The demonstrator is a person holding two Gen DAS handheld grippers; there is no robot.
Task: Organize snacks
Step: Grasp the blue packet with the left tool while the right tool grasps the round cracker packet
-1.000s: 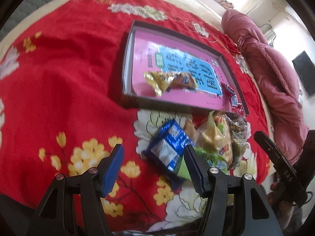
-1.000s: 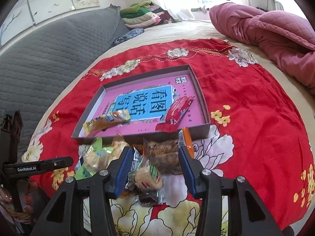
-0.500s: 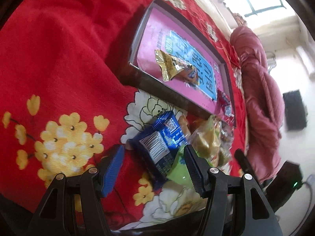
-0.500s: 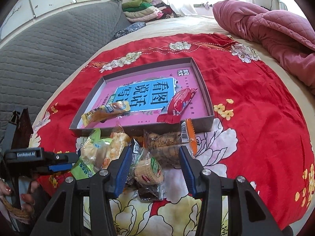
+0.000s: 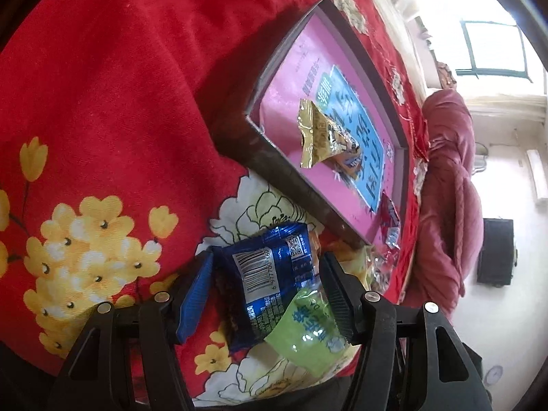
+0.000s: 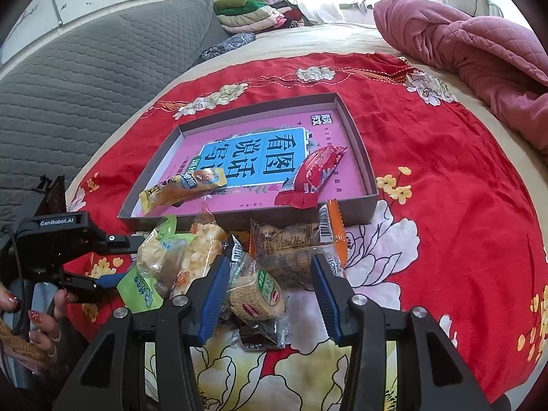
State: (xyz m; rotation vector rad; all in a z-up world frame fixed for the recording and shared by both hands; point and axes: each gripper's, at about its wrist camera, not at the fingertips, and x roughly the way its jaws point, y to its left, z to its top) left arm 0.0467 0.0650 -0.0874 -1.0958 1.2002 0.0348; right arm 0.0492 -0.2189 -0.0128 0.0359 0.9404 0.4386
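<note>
A shallow grey box with a pink book inside lies on the red floral bedspread; it also shows in the left wrist view. In it lie a gold packet and a red packet. A pile of snacks sits in front of the box. My left gripper is open with its fingers on either side of a blue packet, above a green packet. My right gripper is open around a small round cracker pack, near a brown and orange packet.
A pink quilt is heaped at the right of the bed. A grey padded headboard runs along the left, with folded clothes behind. The bedspread extends right of the box.
My left gripper has moved forward and down over the blue packet, which now lies between its fingers. My right gripper has edged closer to the cracker pack.
</note>
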